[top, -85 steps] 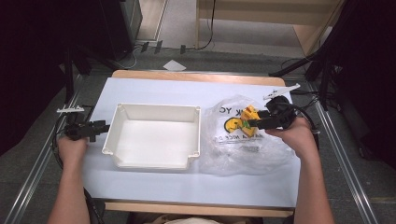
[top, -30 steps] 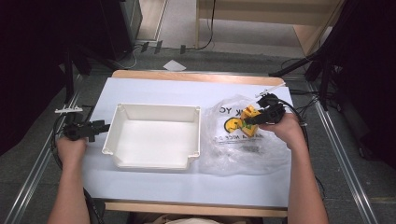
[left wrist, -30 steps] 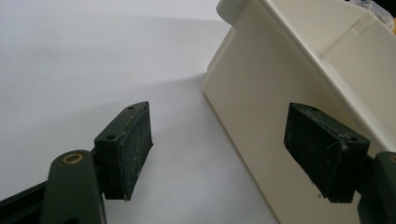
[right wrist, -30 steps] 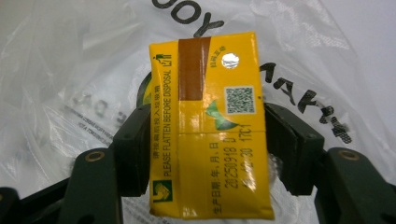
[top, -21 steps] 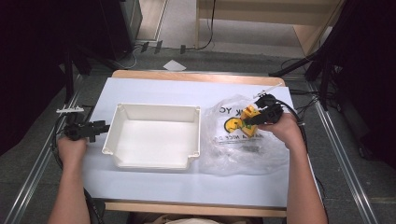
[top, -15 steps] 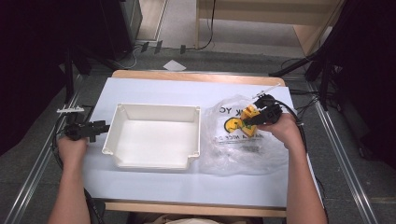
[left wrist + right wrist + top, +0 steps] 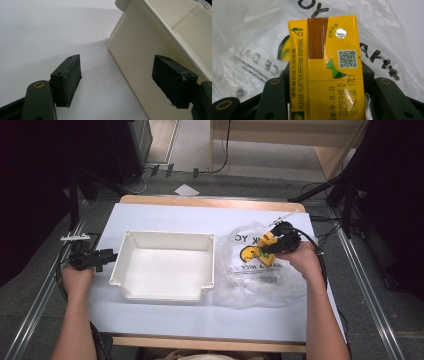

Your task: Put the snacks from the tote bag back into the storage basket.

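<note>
Right gripper clamps the yellow drink carton at frame centre, over the plastic bag. Left gripper stands open, empty; cream tray at upper right.

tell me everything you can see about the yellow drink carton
The yellow drink carton is a small rectangular box of glossy coated card. Its top face shows a brown strip, a round silver foil seal, a QR code, a green logo, "PLEASE FLATTEN BEFORE DISPOSAL" and a printed date. It looks undented. The right hand-held gripper clamps its two sides, holding it over the clear printed plastic bag, right of the white tray.
</note>
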A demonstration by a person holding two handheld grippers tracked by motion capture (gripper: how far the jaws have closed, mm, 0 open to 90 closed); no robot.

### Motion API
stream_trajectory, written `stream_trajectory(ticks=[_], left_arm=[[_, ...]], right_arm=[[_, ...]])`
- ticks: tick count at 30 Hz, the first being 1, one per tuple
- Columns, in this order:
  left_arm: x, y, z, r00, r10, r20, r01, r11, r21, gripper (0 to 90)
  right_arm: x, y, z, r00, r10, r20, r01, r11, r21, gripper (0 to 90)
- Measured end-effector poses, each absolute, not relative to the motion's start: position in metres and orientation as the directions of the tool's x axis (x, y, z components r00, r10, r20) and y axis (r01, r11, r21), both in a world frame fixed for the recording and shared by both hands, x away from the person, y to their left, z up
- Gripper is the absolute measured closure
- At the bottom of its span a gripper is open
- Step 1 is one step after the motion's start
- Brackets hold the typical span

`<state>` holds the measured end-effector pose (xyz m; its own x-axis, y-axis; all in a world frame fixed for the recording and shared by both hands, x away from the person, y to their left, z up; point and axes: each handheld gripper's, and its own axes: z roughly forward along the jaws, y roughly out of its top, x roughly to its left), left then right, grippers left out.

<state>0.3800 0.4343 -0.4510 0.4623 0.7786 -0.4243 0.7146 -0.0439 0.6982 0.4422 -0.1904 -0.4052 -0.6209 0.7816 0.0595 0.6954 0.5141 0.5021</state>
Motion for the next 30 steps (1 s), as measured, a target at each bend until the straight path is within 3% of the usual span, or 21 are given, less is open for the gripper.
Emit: stream_trajectory(ticks=[30], left_arm=[[0.382,0.433,-0.451,0.468,0.777,-0.421,0.716,-0.054,0.696,24.7]], right_arm=[[0.431,-0.185,-0.376,-0.626,0.775,0.084,0.685,0.494,0.535,51.9]])
